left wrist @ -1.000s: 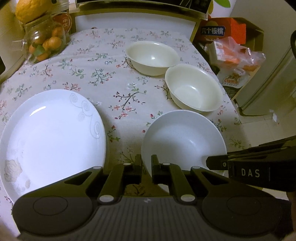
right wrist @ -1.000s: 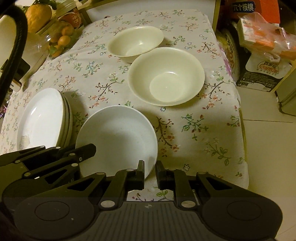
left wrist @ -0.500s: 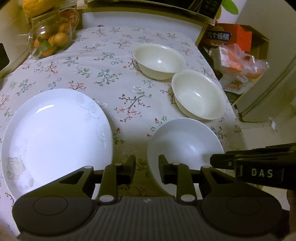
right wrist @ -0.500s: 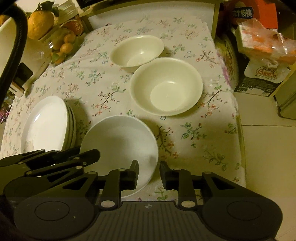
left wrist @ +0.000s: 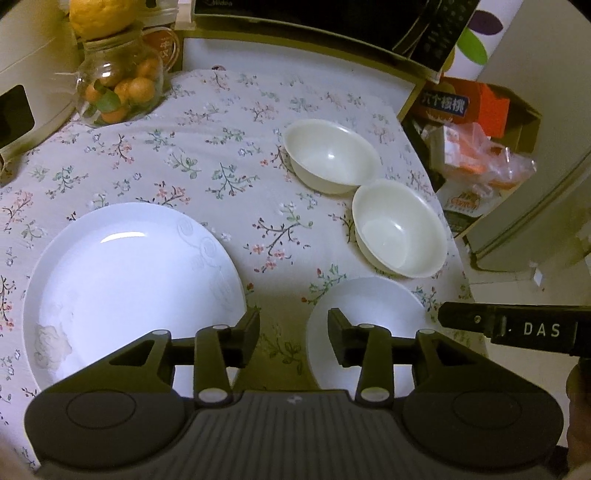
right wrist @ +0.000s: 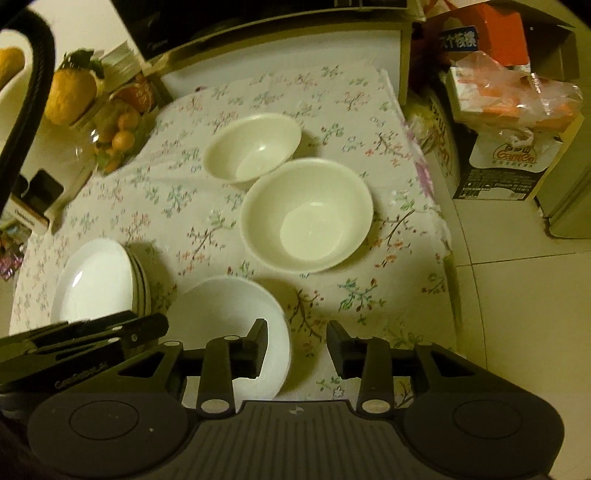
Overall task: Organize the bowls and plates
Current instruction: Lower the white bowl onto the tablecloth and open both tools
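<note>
Floral cloth is seen covering the counter (left wrist: 207, 162), which is backed at twelve o'clock by a dark appliance. A glass jar of oranges (left wrist: 118, 92) is seen at about eleven o'clock in the left wrist view, with a large yellow fruit (left wrist: 101, 16) resting on top of it.

A stack of white plates (left wrist: 125, 288) is seen at nine o'clock of the left gripper (left wrist: 293, 338), near the counter's front edge. A white bowl (left wrist: 369, 314) is placed just beside the stack, at about three o'clock of it. Two cream bowls are set farther back: the nearer cream bowl (left wrist: 400, 229) at about one o'clock, and the far cream bowl (left wrist: 330, 158) beyond it, their rims nearly touching.

The left gripper is held with its jaws wide apart and nothing between them, poised over the gap between the plate stack and the white bowl. The right gripper (right wrist: 297, 349) is likewise spread wide and empty, its left finger over the white bowl's (right wrist: 229, 325) right rim and its right finger over bare cloth. Whether either gripper touches the bowl cannot be told.

Boxes and an orange plastic bag (right wrist: 517, 92) are seen on the floor at two o'clock, beside the counter.
</note>
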A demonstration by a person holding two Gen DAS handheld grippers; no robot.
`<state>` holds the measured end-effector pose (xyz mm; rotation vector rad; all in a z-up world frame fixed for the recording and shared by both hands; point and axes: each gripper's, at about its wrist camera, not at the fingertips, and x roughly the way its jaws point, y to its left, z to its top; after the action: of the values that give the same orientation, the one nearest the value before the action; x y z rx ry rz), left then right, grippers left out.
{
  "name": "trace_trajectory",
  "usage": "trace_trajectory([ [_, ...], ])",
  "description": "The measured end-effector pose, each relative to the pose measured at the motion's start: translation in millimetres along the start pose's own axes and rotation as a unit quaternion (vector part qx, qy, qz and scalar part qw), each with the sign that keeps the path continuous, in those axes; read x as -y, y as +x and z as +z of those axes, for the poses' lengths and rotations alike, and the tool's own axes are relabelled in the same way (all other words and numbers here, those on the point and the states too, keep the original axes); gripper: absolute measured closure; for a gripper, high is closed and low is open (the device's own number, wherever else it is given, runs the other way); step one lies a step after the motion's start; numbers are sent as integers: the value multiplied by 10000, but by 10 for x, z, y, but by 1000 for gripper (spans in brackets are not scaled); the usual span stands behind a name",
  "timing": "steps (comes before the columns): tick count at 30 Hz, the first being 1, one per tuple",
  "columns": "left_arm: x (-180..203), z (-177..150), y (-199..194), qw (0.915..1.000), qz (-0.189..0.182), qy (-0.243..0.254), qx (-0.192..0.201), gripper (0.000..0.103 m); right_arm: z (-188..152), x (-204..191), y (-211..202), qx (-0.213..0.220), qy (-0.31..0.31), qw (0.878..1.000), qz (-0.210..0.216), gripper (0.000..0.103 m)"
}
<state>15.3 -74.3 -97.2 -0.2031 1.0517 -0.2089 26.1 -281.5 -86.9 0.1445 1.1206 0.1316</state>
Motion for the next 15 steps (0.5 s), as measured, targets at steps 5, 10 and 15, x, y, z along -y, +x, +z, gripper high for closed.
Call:
trace_trajectory([
  [5,-29,98,-29,9999,-21,-91,128,61,48,16,-43,149,96,9998,40,64],
  [10,-55,185,-21,9997,15,-135,213,56,80,-10,-37,217,149,9997,5,61],
  [15,-56,257,-28,9995,84,-78,309,45,127,-23,-54,320,236,9992,-17,51],
])
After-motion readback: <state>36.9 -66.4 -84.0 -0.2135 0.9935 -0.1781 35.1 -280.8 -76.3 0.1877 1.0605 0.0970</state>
